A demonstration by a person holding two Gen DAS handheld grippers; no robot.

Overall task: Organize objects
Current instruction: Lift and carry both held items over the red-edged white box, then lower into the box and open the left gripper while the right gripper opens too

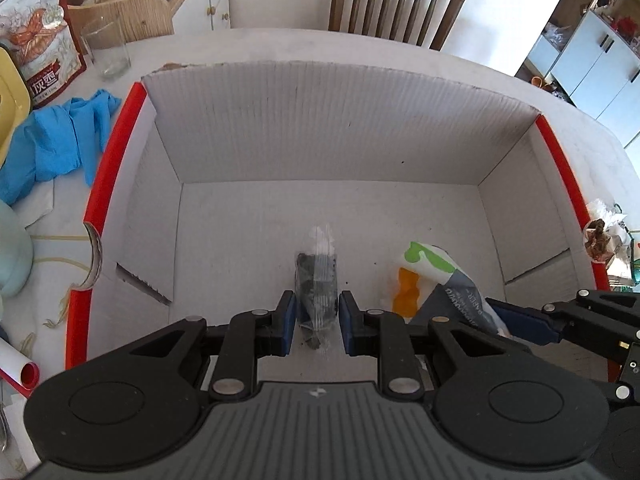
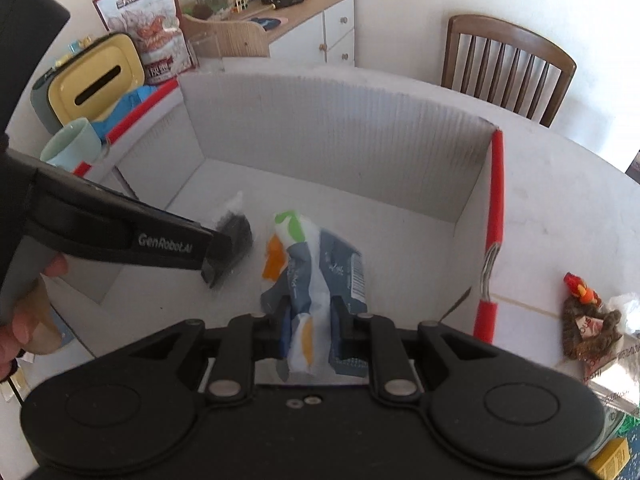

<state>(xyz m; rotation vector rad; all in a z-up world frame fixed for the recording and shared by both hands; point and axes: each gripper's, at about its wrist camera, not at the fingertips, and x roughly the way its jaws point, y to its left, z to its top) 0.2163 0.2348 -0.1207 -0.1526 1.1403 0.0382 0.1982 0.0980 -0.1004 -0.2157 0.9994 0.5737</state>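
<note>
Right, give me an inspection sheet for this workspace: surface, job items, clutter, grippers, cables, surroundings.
Surface: pale round table, faintly marked.
Job's things: open white cardboard box with red edges; inside, a clear bag of dark contents and a crumpled printed packet.
Clutter: blue gloves, drinking glass, snack bag, yellow tissue box, pale green mug, wrapped snacks right of the box.
Grippers: left gripper jaws either side of the clear bag, contact unclear; right gripper shut on the printed packet.
Cables: nothing seen.
Surroundings: wooden chair, white cabinet with cluttered top.
</note>
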